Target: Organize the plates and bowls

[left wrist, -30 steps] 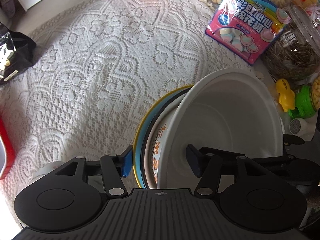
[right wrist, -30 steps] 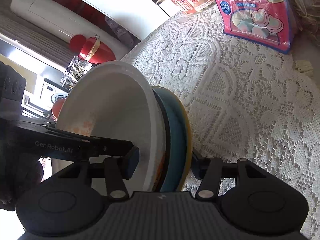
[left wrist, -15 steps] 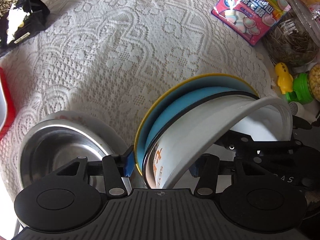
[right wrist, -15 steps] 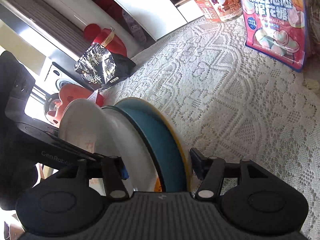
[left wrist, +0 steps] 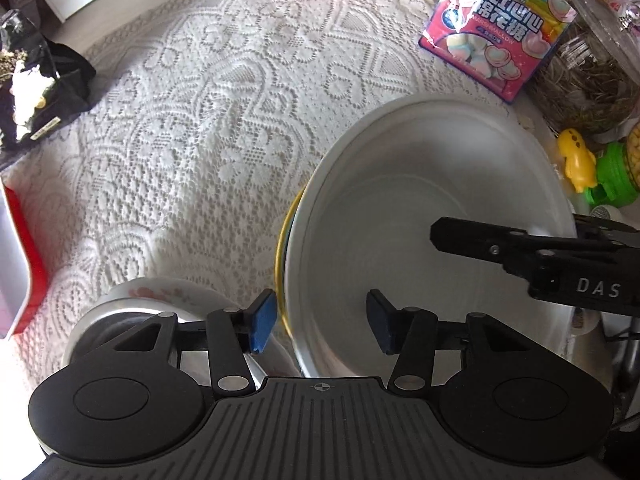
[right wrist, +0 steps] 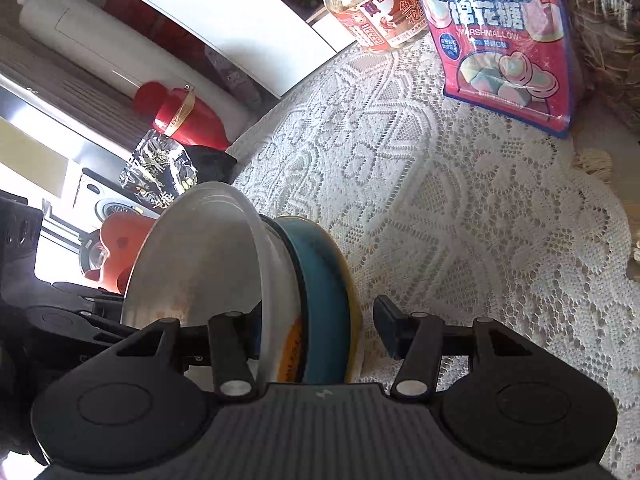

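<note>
A nested stack stands on edge above the lace tablecloth: a white bowl (left wrist: 432, 216) on a blue plate with a yellow rim (left wrist: 282, 240). My left gripper (left wrist: 322, 326) straddles the stack's edge, jaws apart around it. My right gripper (right wrist: 320, 340) straddles the same stack from the other side; the white bowl (right wrist: 200, 268) and blue plate (right wrist: 324, 280) sit between its spread fingers. The right gripper's finger (left wrist: 500, 244) reaches into the bowl in the left wrist view. A steel bowl (left wrist: 116, 320) with a floral white one under it lies at lower left.
A pink marshmallow bag (left wrist: 496, 32), a seed jar (left wrist: 584, 80), a yellow toy (left wrist: 576, 156) and a green lid (left wrist: 616, 176) crowd the right. A peanut jar (right wrist: 372, 4) stands at the back. A black snack bag (left wrist: 32, 96) and a red-edged tray (left wrist: 24, 256) are on the left.
The stack has tipped back so the bowl's inside faces the left wrist camera again. The left gripper has pulled back from the steel bowl, which now shows less.
</note>
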The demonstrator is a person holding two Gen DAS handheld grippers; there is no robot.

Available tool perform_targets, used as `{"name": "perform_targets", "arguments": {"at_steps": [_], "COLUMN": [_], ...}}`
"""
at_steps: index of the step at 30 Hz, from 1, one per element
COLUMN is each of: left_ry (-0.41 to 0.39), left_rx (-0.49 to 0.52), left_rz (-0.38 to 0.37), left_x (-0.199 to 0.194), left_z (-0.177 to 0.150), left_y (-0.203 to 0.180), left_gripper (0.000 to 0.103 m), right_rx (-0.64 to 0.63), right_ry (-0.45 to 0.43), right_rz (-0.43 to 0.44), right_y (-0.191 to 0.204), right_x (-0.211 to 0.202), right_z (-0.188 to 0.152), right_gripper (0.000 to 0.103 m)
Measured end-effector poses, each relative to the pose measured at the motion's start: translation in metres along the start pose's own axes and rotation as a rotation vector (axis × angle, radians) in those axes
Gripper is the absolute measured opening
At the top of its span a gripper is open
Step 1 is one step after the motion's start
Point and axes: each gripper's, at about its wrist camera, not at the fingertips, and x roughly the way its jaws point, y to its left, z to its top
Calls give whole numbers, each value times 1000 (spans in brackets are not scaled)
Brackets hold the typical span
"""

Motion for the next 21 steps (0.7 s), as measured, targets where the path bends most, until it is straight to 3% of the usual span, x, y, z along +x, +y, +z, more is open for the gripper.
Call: {"name": "perform_targets", "arguments": {"at_steps": [5, 8, 21], "left_ry": [-46, -54, -64], "left_rx": [-22, -19, -21], "left_rz": [-48, -38, -60], "left_x": [-3, -1, 3], "left_z": [2, 3, 1], "left_y": [1, 1, 6], "left_gripper": [62, 58, 57], "right_rx": [44, 88, 63], "right_ry": [43, 107, 119], "right_rz": [-18, 13, 53], "right_y": [0, -5, -3], "right_x": [8, 20, 20], "right_z": [-5, -8, -14], "right_gripper": [54, 53, 63]}}
